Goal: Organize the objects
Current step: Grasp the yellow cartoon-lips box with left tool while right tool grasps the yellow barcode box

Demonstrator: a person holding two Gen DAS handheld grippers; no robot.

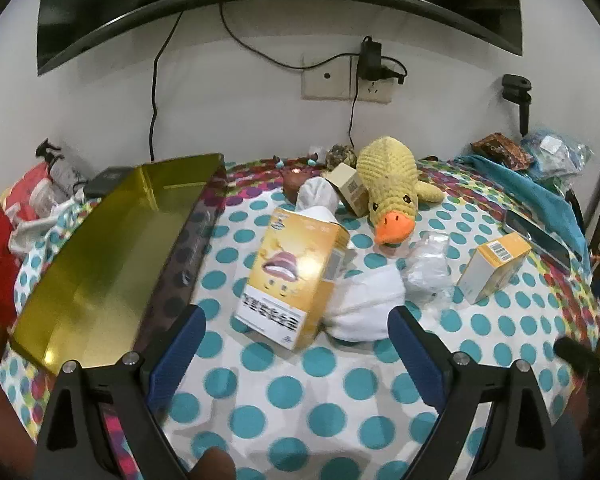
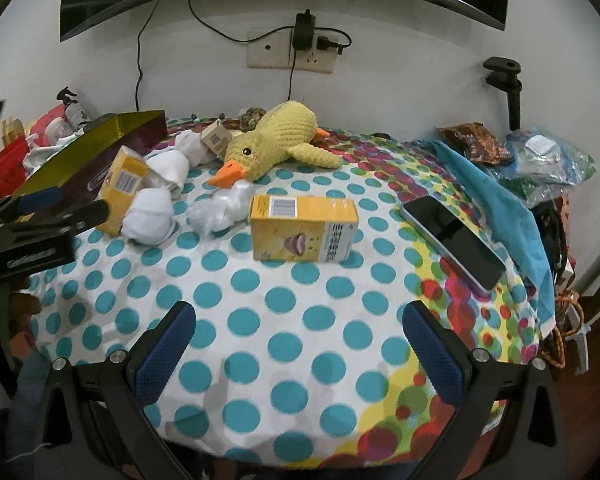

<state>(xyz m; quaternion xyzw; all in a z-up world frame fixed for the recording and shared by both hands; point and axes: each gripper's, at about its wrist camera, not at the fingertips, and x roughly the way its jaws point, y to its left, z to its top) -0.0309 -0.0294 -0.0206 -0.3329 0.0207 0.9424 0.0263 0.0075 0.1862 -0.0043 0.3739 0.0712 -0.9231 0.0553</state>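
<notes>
My left gripper (image 1: 296,316) is open just in front of a yellow carton with a lips picture (image 1: 296,276), which lies between its fingertips' line and the table's middle. A white sock ball (image 1: 364,308) touches the carton's right side. A gold-lined open box (image 1: 104,256) stands to the left. My right gripper (image 2: 296,316) is open and empty above the dotted cloth, short of a second yellow carton (image 2: 304,226). A yellow plush duck (image 2: 276,140) lies at the back. The left gripper (image 2: 64,204) shows at the left edge of the right wrist view.
A phone (image 2: 452,236) lies at the right on the dotted tablecloth (image 2: 260,320). A crumpled plastic bag (image 2: 220,208), more white socks (image 2: 168,168) and a small brown box (image 2: 216,138) sit mid-table. A blue cloth (image 2: 500,208) and snack bags (image 2: 548,160) crowd the right edge.
</notes>
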